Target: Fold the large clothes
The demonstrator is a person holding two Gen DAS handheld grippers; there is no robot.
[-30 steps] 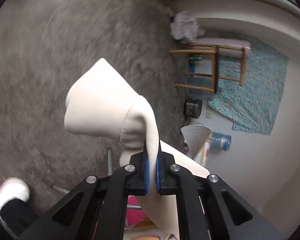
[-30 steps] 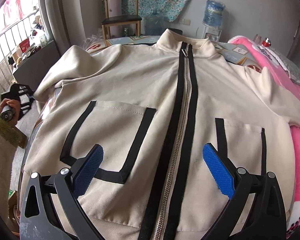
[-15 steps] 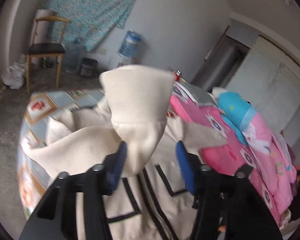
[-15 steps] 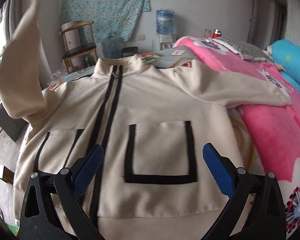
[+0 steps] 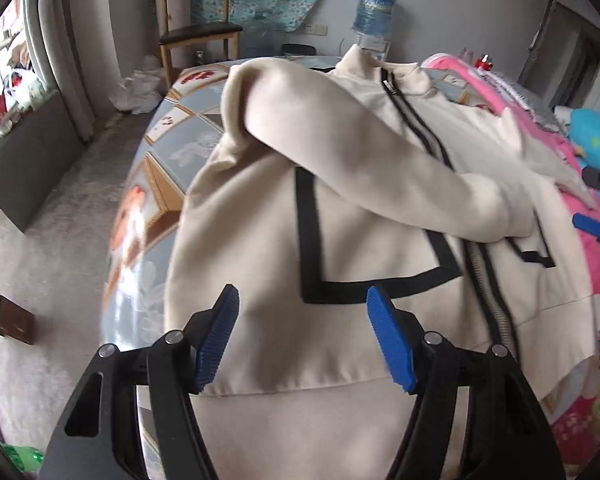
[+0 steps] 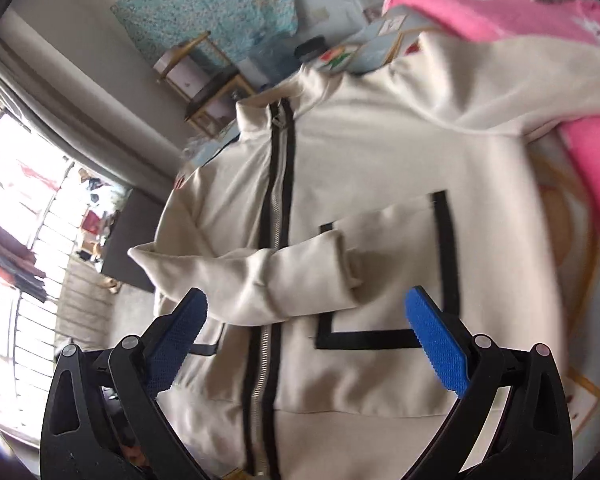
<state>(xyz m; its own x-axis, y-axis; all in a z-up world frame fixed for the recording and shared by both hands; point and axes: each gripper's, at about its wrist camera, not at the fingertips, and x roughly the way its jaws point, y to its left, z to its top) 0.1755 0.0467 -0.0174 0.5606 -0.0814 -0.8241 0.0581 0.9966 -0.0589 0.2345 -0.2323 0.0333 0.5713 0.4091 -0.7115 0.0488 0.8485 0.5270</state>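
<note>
Half a second ago my left tongs (image 5: pixel 302 338) were still pinching the cuff of the cream sleeve (image 5: pixel 364 152); now they stand wide and empty, and the sleeve has dropped across the chest of the cream zip-front jacket with black trim (image 5: pixel 284 344).

From the left wrist, the jacket lies face up on the bed with the blue-and-tan patterned sheet (image 5: pixel 168 136), collar toward 12 o'clock and hem toward 6. The folded sleeve runs from the shoulder at about 11 o'clock down to its cuff at about 3, crossing the black-outlined pocket (image 5: pixel 312 248) and ending over the zip. At 3 o'clock I can just see the blue pad of my right tongs (image 5: pixel 590 225).

From the right wrist, those right tongs (image 6: pixel 306 344) are also spread wide with nothing between them, hovering above the hem. The same sleeve (image 6: pixel 260 280) lies crosswise at centre, its cuff over the silver zip with black tape (image 6: pixel 274 216). The other cream sleeve (image 6: pixel 520 80) is still stretched out toward 1 o'clock, against the pink quilt (image 6: pixel 596 168).

I read this as the first sleeve fold finished. The far sleeve looks like the next thing to bring in, and my right tongs are the nearer pair for it.
</note>
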